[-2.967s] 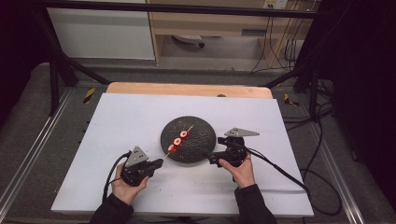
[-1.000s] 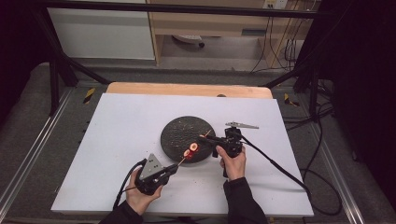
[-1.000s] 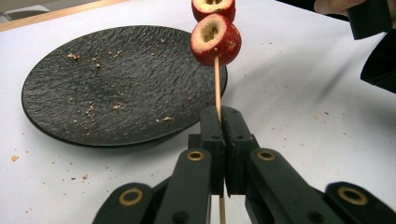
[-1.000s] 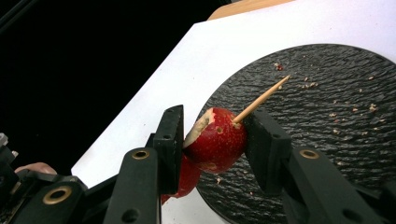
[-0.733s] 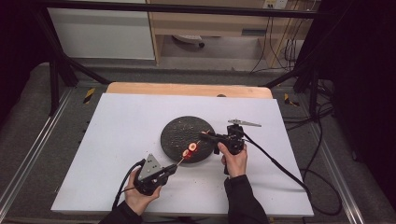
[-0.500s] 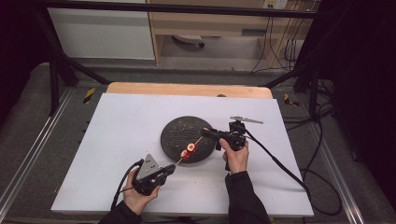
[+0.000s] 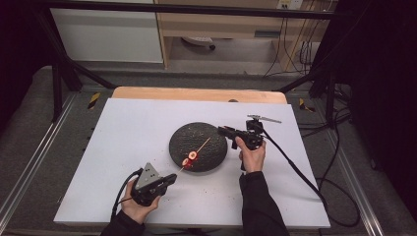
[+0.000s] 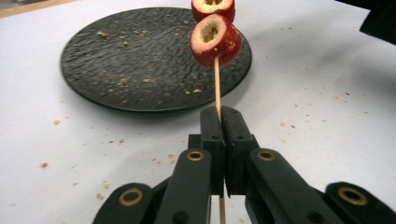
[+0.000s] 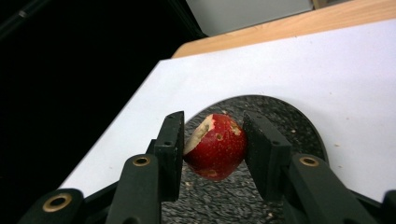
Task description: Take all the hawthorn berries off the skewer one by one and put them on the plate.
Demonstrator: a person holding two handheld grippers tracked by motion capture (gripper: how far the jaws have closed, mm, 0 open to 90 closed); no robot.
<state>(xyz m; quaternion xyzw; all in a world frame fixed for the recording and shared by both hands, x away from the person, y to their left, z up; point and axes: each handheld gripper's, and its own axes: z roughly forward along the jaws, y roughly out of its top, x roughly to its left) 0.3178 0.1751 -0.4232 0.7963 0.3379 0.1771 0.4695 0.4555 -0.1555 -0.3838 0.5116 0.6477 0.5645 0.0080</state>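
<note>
Pinching the thin wooden skewer (image 8: pixel 217 84) steady in your left gripper (image 8: pixel 219 119), carry the red fruit piece (image 9: pixel 215 146) clamped in your right gripper (image 9: pixel 214 149) clear over the dark round textured plate (image 7: pixel 184 135).

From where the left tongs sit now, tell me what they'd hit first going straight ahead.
Most likely the nearer red fruit piece threaded on the skewer that the left tongs are clamping, since it sits directly up the stick. Past it lies the dark plate, though depth is hard to judge.
</note>
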